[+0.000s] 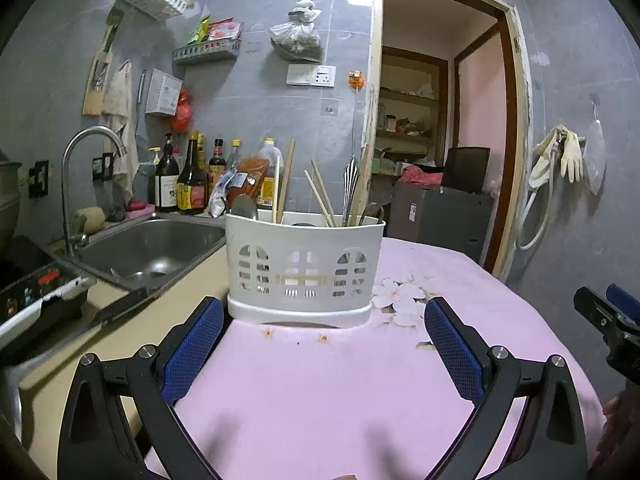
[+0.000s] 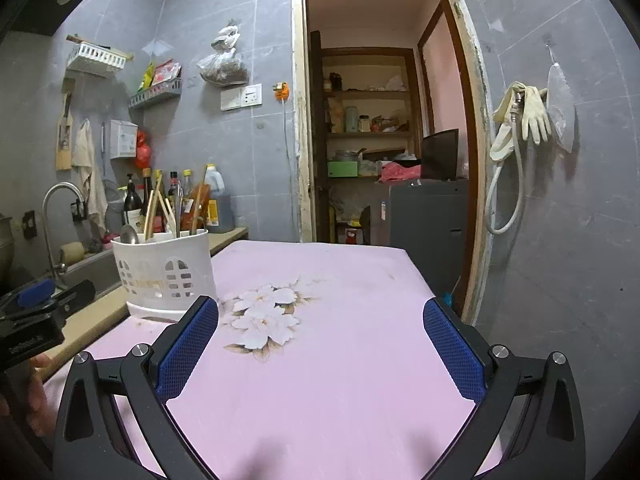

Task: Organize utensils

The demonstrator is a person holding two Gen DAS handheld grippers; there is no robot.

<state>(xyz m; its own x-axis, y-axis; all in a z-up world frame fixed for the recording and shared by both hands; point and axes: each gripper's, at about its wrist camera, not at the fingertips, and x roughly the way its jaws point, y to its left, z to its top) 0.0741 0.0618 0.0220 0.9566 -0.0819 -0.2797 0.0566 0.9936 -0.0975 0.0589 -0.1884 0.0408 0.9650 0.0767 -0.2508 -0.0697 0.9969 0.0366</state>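
A: Where do the 2 grippers stand?

B: The left gripper (image 1: 324,344) and right gripper (image 2: 320,344) hang wide apart, empty, above the pink cloth (image 2: 340,380).

A: And the utensils?

B: Chopsticks (image 1: 320,196), spoon (image 1: 245,207) and fork (image 1: 350,190) stand handles-up in the white holder (image 1: 304,268) near the sink (image 1: 152,248); none lies loose, so sorting looks nearly done.

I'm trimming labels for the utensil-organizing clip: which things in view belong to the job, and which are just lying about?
Belongs to the job:
white utensil caddy
chopsticks
spoon
left gripper and right gripper, both open, empty

Just lying about:
sauce bottles
sink
faucet
rubber gloves
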